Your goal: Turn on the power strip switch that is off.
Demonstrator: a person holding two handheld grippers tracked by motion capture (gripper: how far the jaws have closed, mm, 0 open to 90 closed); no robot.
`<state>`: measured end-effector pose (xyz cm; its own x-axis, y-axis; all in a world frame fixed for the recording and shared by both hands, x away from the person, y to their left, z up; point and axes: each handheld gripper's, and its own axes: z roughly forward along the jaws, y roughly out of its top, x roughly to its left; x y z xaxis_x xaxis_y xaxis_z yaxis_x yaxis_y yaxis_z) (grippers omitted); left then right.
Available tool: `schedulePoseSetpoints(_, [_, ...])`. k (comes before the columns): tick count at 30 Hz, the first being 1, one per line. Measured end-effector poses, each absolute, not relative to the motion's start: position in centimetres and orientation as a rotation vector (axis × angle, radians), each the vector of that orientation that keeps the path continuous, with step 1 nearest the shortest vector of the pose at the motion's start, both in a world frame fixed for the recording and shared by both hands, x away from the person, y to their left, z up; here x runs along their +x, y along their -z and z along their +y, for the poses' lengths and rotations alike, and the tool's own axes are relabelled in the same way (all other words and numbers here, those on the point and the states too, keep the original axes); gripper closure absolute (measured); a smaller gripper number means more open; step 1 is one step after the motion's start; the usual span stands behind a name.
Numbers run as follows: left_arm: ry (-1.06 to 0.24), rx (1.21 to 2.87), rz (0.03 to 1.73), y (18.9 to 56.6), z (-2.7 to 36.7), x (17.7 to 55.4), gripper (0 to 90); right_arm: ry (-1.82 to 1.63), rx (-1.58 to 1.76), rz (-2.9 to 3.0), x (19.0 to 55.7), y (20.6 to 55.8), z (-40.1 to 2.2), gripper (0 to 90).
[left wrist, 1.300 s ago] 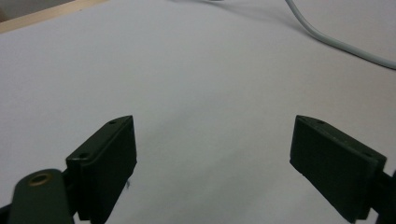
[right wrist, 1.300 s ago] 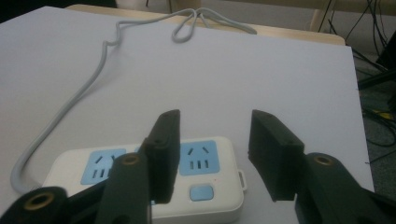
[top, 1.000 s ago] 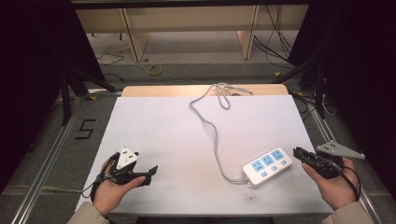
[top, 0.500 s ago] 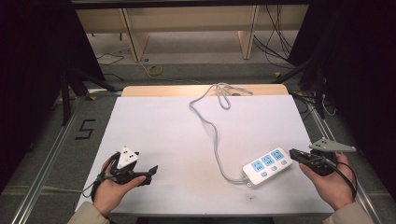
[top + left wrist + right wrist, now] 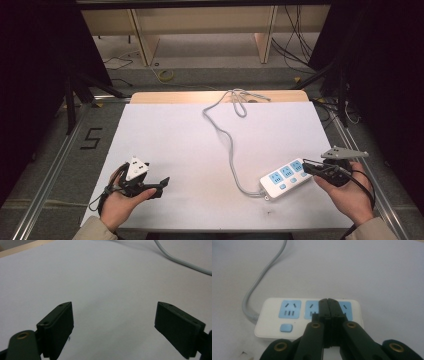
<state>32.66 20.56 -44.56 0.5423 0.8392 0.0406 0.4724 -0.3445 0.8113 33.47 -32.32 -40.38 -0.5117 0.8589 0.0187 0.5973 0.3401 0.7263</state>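
Observation:
A white power strip [image 5: 286, 177] with three blue sockets and a blue switch lies at the table's front right; its grey cable [image 5: 230, 145] runs off toward the far edge. My right gripper [image 5: 306, 165] is at the strip's right end, held in a hand. In the right gripper view the gripper [image 5: 328, 301] is shut with nothing between its jaws, tips over the power strip [image 5: 287, 315] between the middle and right sockets; whether they touch it I cannot tell. My left gripper [image 5: 160, 187] rests in a hand at the front left, and it [image 5: 113, 307] is open over bare white surface.
The white table top [image 5: 175, 135] ends in a wooden strip [image 5: 165, 96] at the far side, where the cable coils [image 5: 240, 102]. Dark posts stand on both sides. A floor mark "5" [image 5: 91, 138] lies left of the table. A stretch of grey cable [image 5: 180, 261] crosses the left gripper view's top right.
The right gripper has shifted slightly left toward the power strip's end and tilted flatter. The left hand and gripper have stayed put.

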Motion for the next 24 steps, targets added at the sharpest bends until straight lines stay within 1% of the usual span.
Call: schedulePoseSetpoints(24, [-0.597, 1.997, 1.055, 44.6, 20.4, 32.7, 15.2, -0.960, 1.238, 2.342, 33.6, 40.2, -30.2, 90.0])
